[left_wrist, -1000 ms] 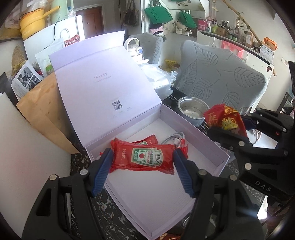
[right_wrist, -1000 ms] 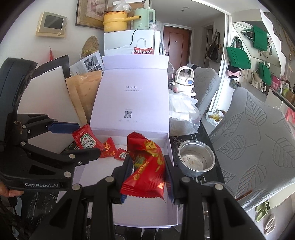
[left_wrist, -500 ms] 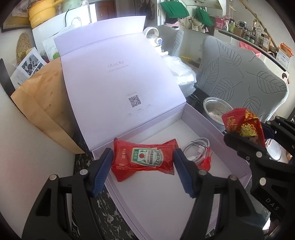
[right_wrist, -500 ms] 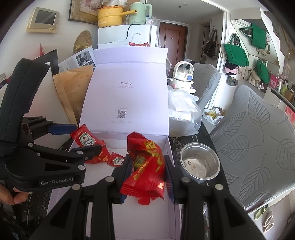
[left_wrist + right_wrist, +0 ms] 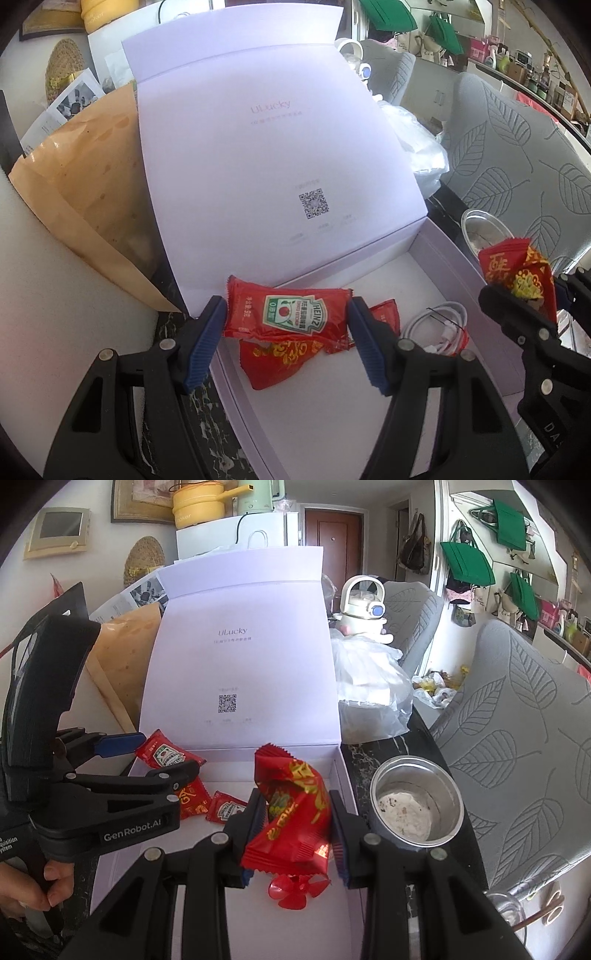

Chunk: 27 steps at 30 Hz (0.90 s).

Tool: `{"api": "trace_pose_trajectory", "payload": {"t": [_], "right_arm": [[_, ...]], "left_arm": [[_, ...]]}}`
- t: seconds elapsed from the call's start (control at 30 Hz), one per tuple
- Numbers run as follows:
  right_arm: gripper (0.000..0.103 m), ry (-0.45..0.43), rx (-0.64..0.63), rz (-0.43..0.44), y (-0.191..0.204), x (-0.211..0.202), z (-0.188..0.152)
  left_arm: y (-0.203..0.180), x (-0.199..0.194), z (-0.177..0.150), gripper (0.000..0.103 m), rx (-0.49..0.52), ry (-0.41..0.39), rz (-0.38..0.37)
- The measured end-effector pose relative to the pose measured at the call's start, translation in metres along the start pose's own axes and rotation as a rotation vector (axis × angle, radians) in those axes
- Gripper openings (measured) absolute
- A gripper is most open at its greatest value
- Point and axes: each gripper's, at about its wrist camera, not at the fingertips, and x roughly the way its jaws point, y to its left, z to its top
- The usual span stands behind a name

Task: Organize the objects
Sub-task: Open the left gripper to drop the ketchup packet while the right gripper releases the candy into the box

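Where left view hides: propeller point(image 5: 291, 892).

Heinz ketchup packet point(image 5: 288, 317): red w/ green-white label, held flat & crosswise above front-left of box, off the floor. Red snack packet point(image 5: 291, 819): gold print, crinkled, standing on end over box's right side. White box point(image 5: 325, 424): lid open & upright, QR code inside lid. On box floor: second red-gold packet point(image 5: 280, 360), small ketchup sachet point(image 5: 224, 808), coiled white cable point(image 5: 441, 326), red plastic propeller point(image 5: 293, 890).
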Motion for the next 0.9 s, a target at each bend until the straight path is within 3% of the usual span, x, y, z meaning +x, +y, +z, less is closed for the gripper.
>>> {"api": "trace_pose_trajectory", "payload": {"t": [0.3,0.77,0.83,0.9], "right_arm": [[0.033,0.027,-0.039,0.010,0.004,0.019,0.005],[0.034,0.052,-0.038,-0.022,0.003,0.030,0.005],[0.038,0.049,-0.039,-0.018,0.002,0.028,0.005],[0.051,0.047,-0.046,-0.020,0.003,0.026,0.005]], "left_arm": [[0.005,0.024,-0.001,0.066,-0.046,0.049,-0.037],[0.000,0.024,0.002,0.066,-0.014,0.054,-0.027],[0.002,0.023,0.002,0.066,-0.027,0.067,-0.031],[0.004,0.021,0.001,0.066,-0.034,0.065,-0.028]]}}
